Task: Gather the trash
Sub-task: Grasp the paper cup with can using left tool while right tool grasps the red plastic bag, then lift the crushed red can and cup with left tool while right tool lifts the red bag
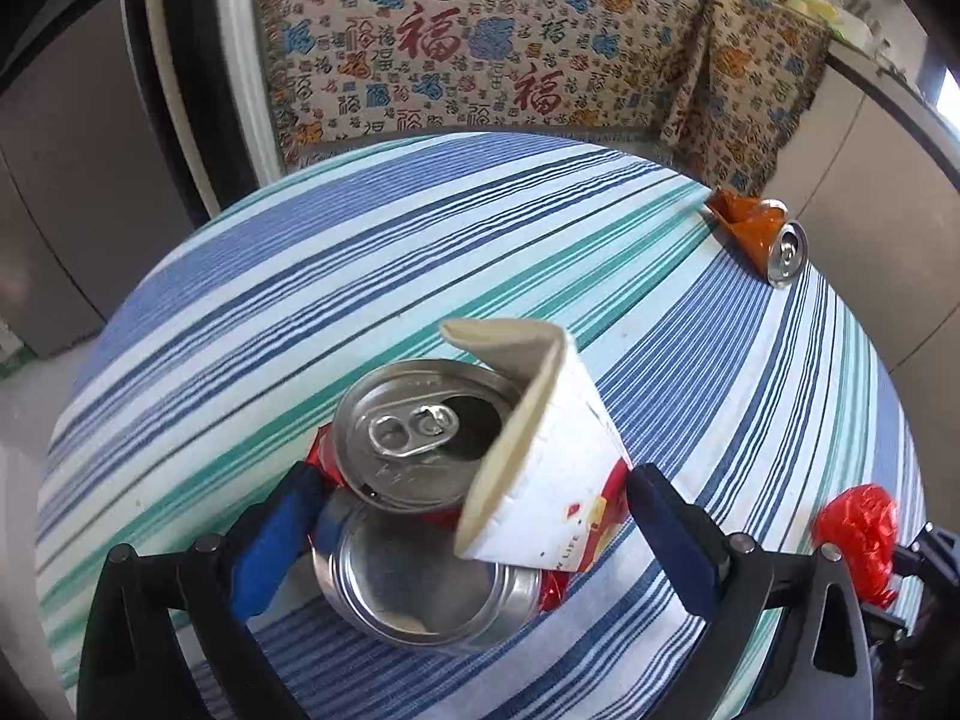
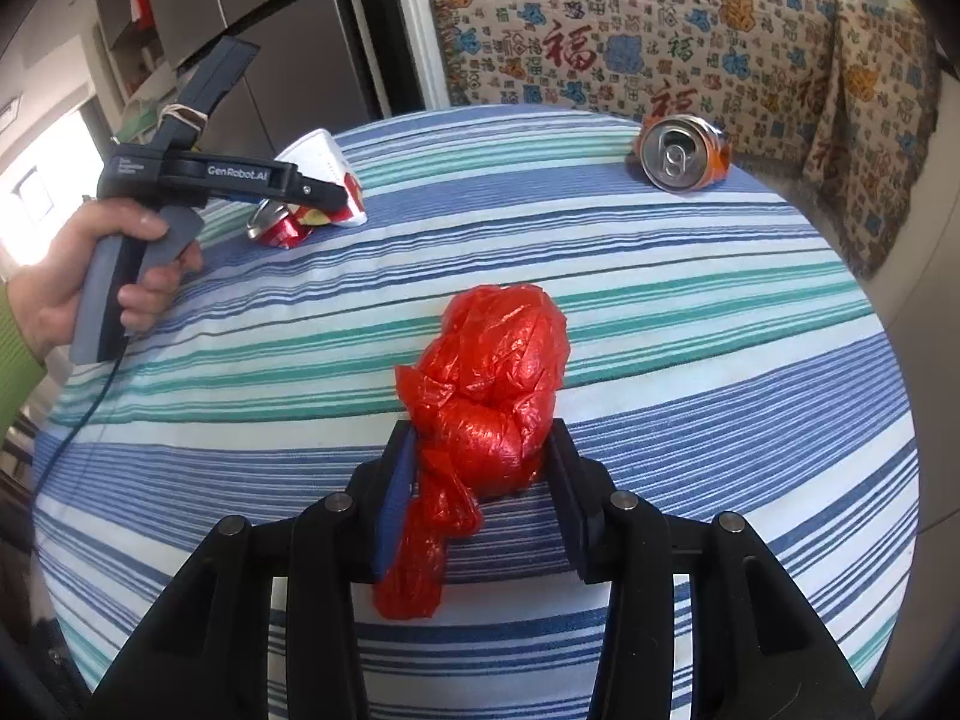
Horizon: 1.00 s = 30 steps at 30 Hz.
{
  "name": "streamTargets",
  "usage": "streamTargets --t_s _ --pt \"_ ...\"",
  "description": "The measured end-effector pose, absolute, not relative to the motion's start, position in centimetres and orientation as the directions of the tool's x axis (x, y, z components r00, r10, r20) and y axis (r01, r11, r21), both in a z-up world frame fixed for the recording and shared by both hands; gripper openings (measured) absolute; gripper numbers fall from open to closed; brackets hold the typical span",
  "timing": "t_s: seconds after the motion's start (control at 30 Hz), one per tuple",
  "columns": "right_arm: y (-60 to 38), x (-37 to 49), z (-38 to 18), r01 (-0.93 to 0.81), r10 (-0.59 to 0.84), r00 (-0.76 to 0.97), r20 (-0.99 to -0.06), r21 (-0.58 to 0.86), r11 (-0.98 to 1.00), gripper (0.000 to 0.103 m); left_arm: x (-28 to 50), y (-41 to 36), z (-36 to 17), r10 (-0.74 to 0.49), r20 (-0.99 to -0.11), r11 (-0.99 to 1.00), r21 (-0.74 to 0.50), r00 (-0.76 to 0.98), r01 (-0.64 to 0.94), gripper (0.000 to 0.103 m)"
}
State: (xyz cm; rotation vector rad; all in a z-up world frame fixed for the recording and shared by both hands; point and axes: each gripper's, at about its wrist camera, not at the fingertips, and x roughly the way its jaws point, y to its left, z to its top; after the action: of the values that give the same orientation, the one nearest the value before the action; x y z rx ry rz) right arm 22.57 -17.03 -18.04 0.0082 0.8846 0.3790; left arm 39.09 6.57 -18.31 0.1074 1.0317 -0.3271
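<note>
My right tool (image 2: 480,480) was clamped on the crumpled red plastic bag (image 2: 492,384), its two pads pressing the knotted lower part from either side. The bag's loose tail hung down past the left pad toward the striped bench (image 2: 720,420). I judged that grip soft: thin film squeezes and slides, so the bundle could slip out on a quick lift, or the tail could drag on the cloth and pull it free.

My left tool (image 1: 468,516) stood with its fingers apart around a heap: a red can (image 1: 420,432) with its opened top facing the camera, a second can (image 1: 420,588) lying under it with its silver base toward me, and a squashed white paper cup (image 1: 540,468) leaning over both. The right pad looked to be touching or just beside the cup and the left pad just beside the red can, but I could not tell whether either truly pressed. Closing on three loose things at once seemed risky to me: round cans can roll and squirt sideways, and the cup would simply crush further and let go.

The dented orange can (image 2: 684,153) lay on its side near the far edge of the bench, well apart from both tools. Being round and close to the edge, it could roll off if the cloth were tugged.
</note>
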Motion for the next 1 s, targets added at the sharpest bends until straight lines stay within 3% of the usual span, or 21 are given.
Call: streamTargets --t_s 0.13,0.3,0.6,0.8,0.9,0.97,1.0 --pt "-17.4 22.7 -18.1 -0.317 0.344 0.569 -0.747 0.186 0.930 0.044 38.0 7.3 -18.0 -0.273 -0.840 0.923 -0.090 0.470 0.375 0.100" --pt "-17.8 22.8 -18.2 -0.316 0.360 0.566 -0.742 0.208 0.926 0.044 34.4 9.8 -17.6 -0.282 -0.830 0.925 -0.104 0.481 0.364 0.078" --pt "-17.7 22.6 -18.2 -0.305 0.354 0.570 -0.742 0.209 0.929 0.044 25.2 10.2 -16.9 -0.332 -0.836 0.893 -0.129 0.437 0.432 0.079" --pt "-17.5 22.2 -18.1 -0.296 0.337 0.572 -0.748 0.195 0.935 0.044 26.1 10.7 -17.2 -0.306 -0.820 0.917 -0.118 0.483 0.382 0.079" --pt "-17.7 22.0 -18.0 -0.292 0.333 0.565 -0.755 0.194 0.936 0.045 26.4 11.7 -16.9 -0.346 -0.804 0.923 -0.200 0.483 0.328 0.079" --pt "-17.5 22.0 -18.0 -0.302 0.331 0.558 -0.761 0.185 0.935 0.048 26.1 11.7 -16.5 -0.384 -0.783 0.911 -0.236 0.489 0.337 0.079" --pt "-17.4 21.9 -17.9 -0.311 0.330 0.554 -0.764 0.178 0.934 0.055 25.9 11.7 -16.3 -0.379 -0.780 0.914 -0.229 0.498 0.335 0.079"
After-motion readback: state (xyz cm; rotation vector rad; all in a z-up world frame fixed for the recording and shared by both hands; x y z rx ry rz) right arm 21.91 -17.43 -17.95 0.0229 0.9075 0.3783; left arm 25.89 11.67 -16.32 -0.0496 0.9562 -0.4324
